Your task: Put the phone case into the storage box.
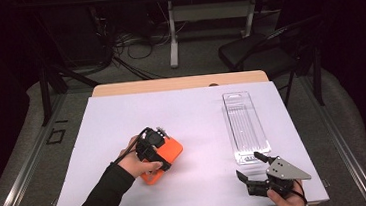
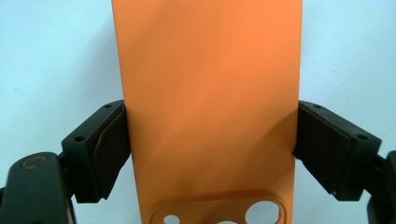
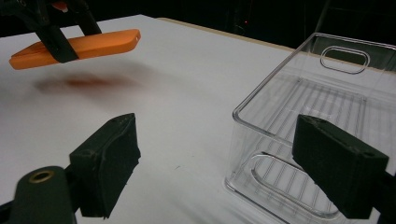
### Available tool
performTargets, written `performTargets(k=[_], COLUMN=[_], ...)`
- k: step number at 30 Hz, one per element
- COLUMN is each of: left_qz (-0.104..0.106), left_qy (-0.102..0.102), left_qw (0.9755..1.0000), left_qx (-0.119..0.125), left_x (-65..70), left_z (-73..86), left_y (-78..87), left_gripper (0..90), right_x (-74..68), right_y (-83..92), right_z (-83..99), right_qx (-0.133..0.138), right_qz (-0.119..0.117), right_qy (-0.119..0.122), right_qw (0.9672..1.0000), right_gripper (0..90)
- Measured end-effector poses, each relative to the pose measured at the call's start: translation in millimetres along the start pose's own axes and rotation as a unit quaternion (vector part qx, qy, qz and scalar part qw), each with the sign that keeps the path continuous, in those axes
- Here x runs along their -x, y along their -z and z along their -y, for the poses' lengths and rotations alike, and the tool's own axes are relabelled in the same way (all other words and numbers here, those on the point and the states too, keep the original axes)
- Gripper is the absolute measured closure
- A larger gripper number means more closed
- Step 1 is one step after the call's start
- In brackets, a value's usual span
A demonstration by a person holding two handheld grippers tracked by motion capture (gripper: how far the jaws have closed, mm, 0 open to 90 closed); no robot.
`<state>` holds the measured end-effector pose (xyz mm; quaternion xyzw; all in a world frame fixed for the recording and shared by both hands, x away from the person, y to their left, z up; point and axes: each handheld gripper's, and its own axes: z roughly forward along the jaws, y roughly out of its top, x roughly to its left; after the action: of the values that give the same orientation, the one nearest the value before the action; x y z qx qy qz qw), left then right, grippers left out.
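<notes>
The left tool (image 1: 150, 145) grips an orange phone case (image 1: 168, 157) by its two long edges, the pads (image 2: 108, 148) pressed flat against the sides. In the left gripper view the case runs straight up toward twelve o'clock between the jaws, its camera cut-outs at six o'clock. In the right gripper view the phone case (image 3: 93, 44) hangs clear of the white bench (image 1: 192, 117), level, with a soft reddish shadow on the surface beneath it. From the high view the case sits at about eight o'clock of the bench's middle.

The right tool (image 1: 253, 169) stands wide with nothing between its jaws, down at five o'clock near the bench's front edge. Just beyond it, toward twelve o'clock, lies a clear plastic tray (image 1: 246, 127), long and ribbed, a hang-slot at its far end. The tray and the case are well apart.
</notes>
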<state>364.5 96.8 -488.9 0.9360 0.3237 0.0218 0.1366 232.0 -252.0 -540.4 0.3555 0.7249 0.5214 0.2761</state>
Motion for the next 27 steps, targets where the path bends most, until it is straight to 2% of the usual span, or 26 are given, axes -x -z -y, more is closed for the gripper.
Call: performTargets(k=[3,10,13,20,27], left_qz=[0.009,0.018,0.017,0.022,0.020], left_qy=[-0.016,-0.033,-0.039,-0.045,-0.049], left_qw=[0.9998,0.9993,0.9990,0.9987,0.9985], left_qx=[-0.003,-0.011,-0.013,-0.010,-0.013], left_x=[4.4,12.4,14.5,17.4,19.5], left_z=[-5.3,-15.3,-19.1,-24.0,-26.6], left_y=[-1.2,-5.3,-3.4,0.6,2.1], left_gripper=[15.4,15.4,15.4,15.4,15.4], right_x=[-1.7,-8.4,-10.4,-16.3,-22.4], right_y=[-1.0,-5.3,-6.2,-9.2,-17.8], right_z=[-0.3,-1.6,-3.6,-10.6,-18.9], right_qx=[0.000,-0.004,-0.006,-0.007,-0.026], right_qz=[-0.002,-0.007,-0.011,-0.023,-0.043], right_qy=[0.003,0.023,0.024,0.034,0.031], right_qw=[1.0000,0.9997,0.9996,0.9991,0.9982], right_gripper=[14.1,14.1,14.1,14.1,14.2])
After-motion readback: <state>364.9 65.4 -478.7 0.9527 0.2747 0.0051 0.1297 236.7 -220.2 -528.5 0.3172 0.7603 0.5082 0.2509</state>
